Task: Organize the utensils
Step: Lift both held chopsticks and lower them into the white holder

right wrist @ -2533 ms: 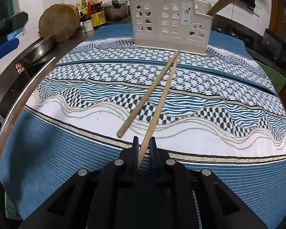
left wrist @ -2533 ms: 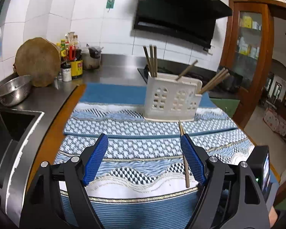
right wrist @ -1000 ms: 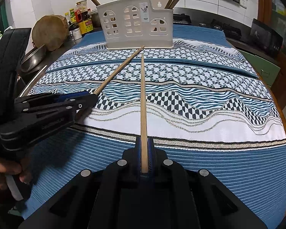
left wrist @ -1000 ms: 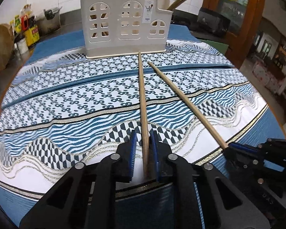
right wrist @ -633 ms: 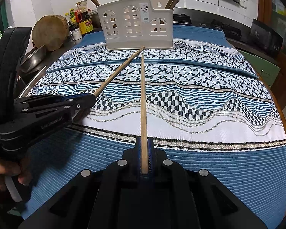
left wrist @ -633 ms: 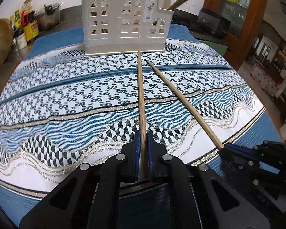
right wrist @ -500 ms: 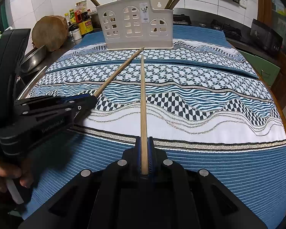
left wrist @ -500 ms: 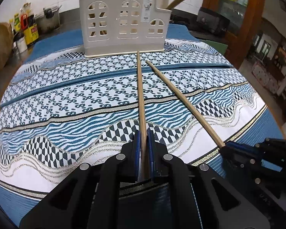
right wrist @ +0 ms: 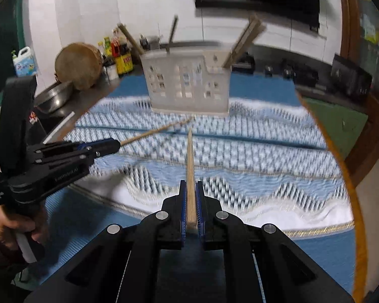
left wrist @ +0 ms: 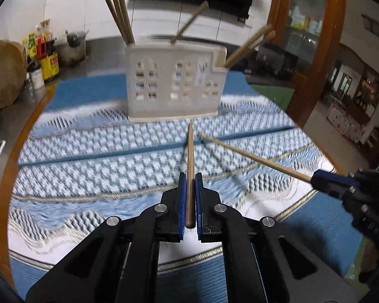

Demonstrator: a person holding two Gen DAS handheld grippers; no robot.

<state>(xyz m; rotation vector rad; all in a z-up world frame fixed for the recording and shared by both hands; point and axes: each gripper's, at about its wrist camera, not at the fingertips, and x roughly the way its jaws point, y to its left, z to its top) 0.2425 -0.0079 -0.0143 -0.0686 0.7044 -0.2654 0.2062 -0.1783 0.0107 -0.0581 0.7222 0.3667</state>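
Each tool is clamped on the butt of one chopstick, left gripper [left wrist: 189, 197] and right gripper [right wrist: 191, 197], tips aimed up-frame at the white holder [left wrist: 175, 82], presumably ready for slotting in

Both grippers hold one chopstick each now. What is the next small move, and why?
Probably carry both on toward the holder and tip them upright above its open top. The left gripper and right gripper are each shut on a chopstick, and both tips point at the holder but stop short of it.
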